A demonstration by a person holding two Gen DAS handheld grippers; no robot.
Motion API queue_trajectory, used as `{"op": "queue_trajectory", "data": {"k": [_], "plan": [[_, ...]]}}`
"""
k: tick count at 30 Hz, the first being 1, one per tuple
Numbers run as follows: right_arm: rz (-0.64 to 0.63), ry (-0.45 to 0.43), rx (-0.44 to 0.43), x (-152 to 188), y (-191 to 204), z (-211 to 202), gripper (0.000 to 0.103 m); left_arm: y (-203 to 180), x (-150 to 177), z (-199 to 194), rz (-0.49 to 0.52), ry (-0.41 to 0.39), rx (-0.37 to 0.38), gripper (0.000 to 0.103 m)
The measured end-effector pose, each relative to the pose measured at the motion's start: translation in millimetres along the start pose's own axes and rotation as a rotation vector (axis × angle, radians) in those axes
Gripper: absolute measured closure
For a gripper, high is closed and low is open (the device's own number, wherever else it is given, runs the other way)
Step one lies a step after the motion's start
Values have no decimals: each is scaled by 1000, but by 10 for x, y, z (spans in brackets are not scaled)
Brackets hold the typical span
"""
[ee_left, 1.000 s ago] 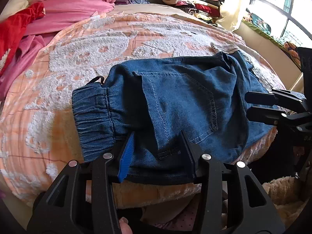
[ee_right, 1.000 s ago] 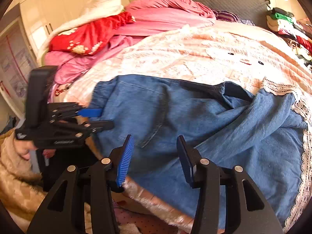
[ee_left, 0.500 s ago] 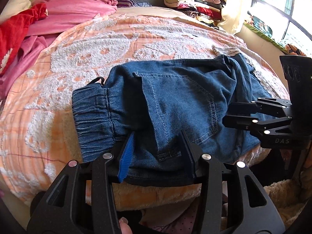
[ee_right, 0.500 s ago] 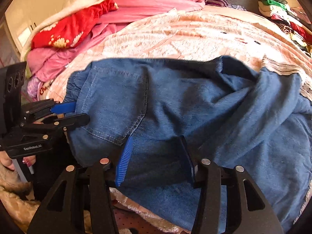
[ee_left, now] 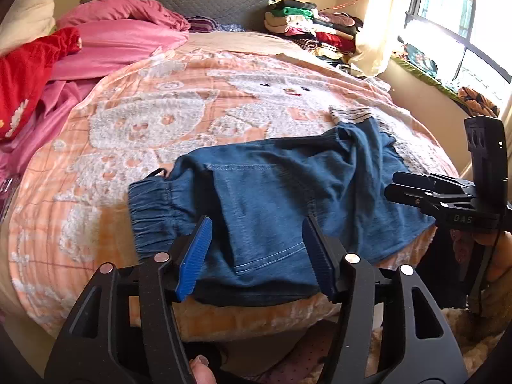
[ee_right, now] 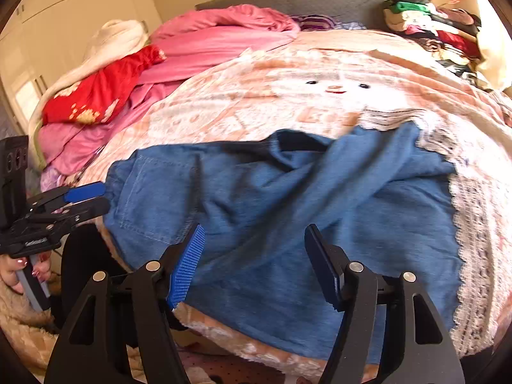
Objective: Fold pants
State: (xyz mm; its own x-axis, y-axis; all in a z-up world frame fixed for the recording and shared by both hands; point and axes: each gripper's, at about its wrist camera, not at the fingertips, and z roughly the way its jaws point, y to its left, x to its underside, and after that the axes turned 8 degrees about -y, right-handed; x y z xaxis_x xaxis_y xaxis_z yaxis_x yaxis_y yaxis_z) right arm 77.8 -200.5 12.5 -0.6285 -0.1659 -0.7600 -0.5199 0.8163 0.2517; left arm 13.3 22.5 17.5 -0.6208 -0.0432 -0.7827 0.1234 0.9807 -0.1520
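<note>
Low at the frame's centre, near the bed's (ee_left: 134, 147) front edge, the denim pants (ee_left: 272, 198) are spread. Soft, limp and fairly heavy, they are best taken at the elastic waistband (ee_left: 153, 214) and hem. Both left tongs (ee_left: 256, 256) and right tongs (ee_right: 252, 262) are released, holding nothing. Piled laundry (ee_left: 307, 22) is seen upper right.

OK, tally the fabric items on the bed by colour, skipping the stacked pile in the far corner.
Blue: 1, the denim pants
Pink: 1, the quilt
Red: 1, the garment
Peach: 1, the blanket
White: 1, the bundle
Total: 5
</note>
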Motion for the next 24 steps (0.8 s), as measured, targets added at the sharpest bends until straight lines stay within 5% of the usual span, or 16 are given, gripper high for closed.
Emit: {"op": "queue_trajectory", "data": {"k": [9,24], "plan": [[43,-56,68,-30,-277,-222,31,-305,-78,169,6,25,93,50],[17,-75,128,-281,-617,-139,31,-903,-86,759,30,152,240,50]]}}
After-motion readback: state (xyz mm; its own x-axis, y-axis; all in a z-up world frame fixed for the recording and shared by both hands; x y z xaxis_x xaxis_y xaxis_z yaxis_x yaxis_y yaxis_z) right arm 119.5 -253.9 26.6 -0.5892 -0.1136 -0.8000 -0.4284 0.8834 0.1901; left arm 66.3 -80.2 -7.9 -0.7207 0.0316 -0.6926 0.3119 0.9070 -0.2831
